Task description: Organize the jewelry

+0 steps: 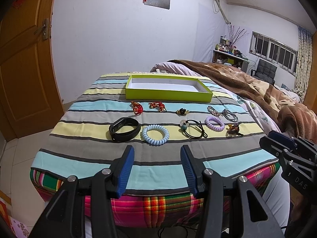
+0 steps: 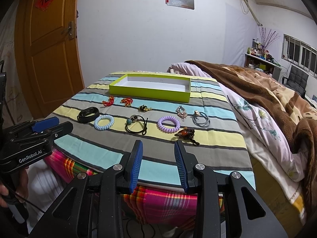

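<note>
My work surface is the bed end, covered by a striped cloth (image 1: pixel 150 170). Lime-green tray (image 1: pixel 168 95) sits toward the far edge. In front of it, a row: two red knots (image 1: pixel 136 107), dark brooch (image 1: pixel 182 111), rhinestone clip (image 1: pixel 214 111), grey ties (image 1: pixel 230 115). Nearer row: black band (image 1: pixel 123 129), blue coil (image 1: pixel 155 134), black tie (image 1: pixel 193 129), purple coil (image 1: pixel 214 123), beaded charm (image 1: pixel 233 129). Brown blanket (image 1: pixel 257 87) along the right edge.

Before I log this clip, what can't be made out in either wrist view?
- Left wrist view: right gripper cut off by the frame edge; jaw state unclear.
- Right wrist view: left gripper seen side-on; jaw gap hidden.
- Both views: the near wall of the green tray hides the floor strip behind it.
- Small charms such as the beaded piece too small to identify.
</note>
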